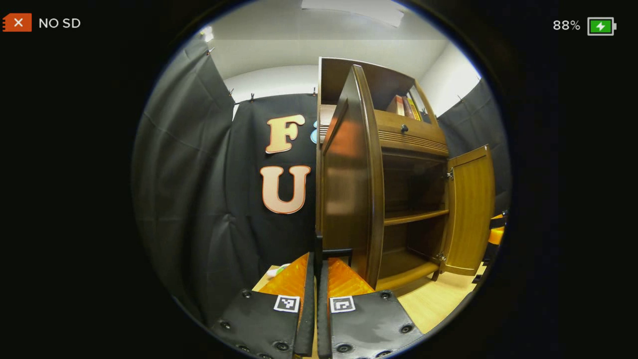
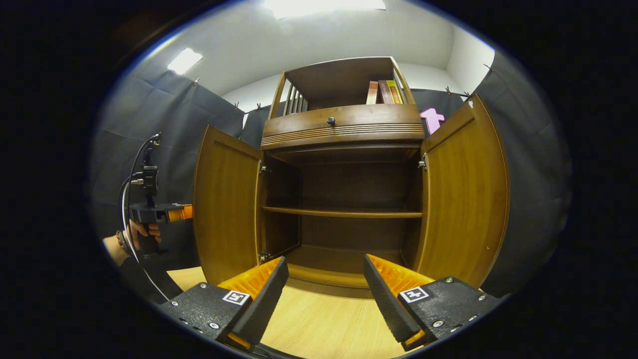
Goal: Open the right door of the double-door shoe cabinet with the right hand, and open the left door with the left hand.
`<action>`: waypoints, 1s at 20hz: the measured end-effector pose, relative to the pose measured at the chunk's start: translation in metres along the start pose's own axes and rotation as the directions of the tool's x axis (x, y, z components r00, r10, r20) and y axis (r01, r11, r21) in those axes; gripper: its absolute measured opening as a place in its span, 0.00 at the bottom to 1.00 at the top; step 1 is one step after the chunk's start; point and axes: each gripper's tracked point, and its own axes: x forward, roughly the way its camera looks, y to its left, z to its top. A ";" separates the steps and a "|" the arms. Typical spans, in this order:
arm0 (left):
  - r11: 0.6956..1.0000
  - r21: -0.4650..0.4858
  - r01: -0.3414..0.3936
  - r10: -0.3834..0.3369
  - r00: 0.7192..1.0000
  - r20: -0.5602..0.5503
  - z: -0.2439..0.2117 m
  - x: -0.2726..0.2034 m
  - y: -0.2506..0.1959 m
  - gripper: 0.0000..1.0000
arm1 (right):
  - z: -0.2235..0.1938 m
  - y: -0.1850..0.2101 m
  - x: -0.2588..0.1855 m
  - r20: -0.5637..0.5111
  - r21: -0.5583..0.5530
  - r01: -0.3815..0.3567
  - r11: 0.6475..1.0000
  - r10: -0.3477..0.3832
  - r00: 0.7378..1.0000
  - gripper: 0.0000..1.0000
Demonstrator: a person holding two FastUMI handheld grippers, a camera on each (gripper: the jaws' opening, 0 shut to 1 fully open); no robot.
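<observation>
The wooden shoe cabinet [image 2: 344, 132] stands with both doors swung wide. In the right gripper view the left door [image 2: 224, 204] and right door [image 2: 463, 199] flank a bare inner shelf [image 2: 344, 213]. My right gripper [image 2: 326, 271] is open in front of the cabinet's base, nothing between its fingers. A hand holds my left gripper [image 2: 172, 213] behind the left door's outer face. In the left gripper view the left door [image 1: 346, 189] stands nearly edge-on, and my left gripper [image 1: 317, 271] is shut on its thin dark handle [image 1: 336, 251]. The right door [image 1: 471, 209] hangs open farther back.
The cabinet stands on a light wooden surface [image 2: 324, 324]. Above the doors is a drawer with a dark knob [image 2: 331, 120], and books [image 2: 384, 92] stand on the top shelf. Black cloth walls close in on both sides. A small pale object [image 1: 276, 270] lies left of my left gripper's fingers.
</observation>
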 end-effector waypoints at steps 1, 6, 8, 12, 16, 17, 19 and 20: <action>1.000 0.004 0.024 -0.024 1.000 0.003 0.001 -0.001 0.004 0.06 | -0.004 0.000 0.000 -0.012 -0.004 0.000 1.000 0.000 1.000 0.93; 0.992 -0.007 0.128 -0.128 0.992 0.013 -0.001 0.004 0.040 0.06 | -0.009 -0.003 0.003 -0.025 0.001 0.006 1.000 -0.006 1.000 0.93; 0.984 -0.021 0.179 -0.179 0.984 0.013 -0.002 0.003 0.046 0.06 | -0.007 -0.002 0.002 -0.019 0.015 0.001 1.000 -0.001 1.000 0.93; 0.978 -0.064 0.201 -0.200 0.980 0.013 -0.002 -0.015 0.047 0.12 | -0.017 -0.003 0.001 -0.044 -0.008 0.004 1.000 -0.005 0.999 0.97; 0.994 -0.034 0.106 -0.103 0.992 0.077 0.022 -0.066 0.045 0.12 | -0.022 -0.012 0.004 -0.041 -0.015 0.017 1.000 -0.017 0.999 0.93; 0.994 -0.043 0.096 -0.092 0.992 0.091 0.030 -0.078 0.034 0.12 | -0.025 -0.011 0.006 -0.044 -0.009 0.018 1.000 -0.019 0.999 0.93; 0.997 -0.034 0.070 -0.066 0.993 0.099 0.040 -0.088 0.009 0.12 | -0.024 -0.011 0.011 -0.036 0.003 0.021 1.000 -0.020 0.999 0.94; 0.996 -0.049 0.080 -0.074 0.991 0.110 0.044 -0.091 -0.010 0.12 | -0.022 -0.010 0.011 -0.026 0.013 0.021 1.000 -0.021 0.999 0.94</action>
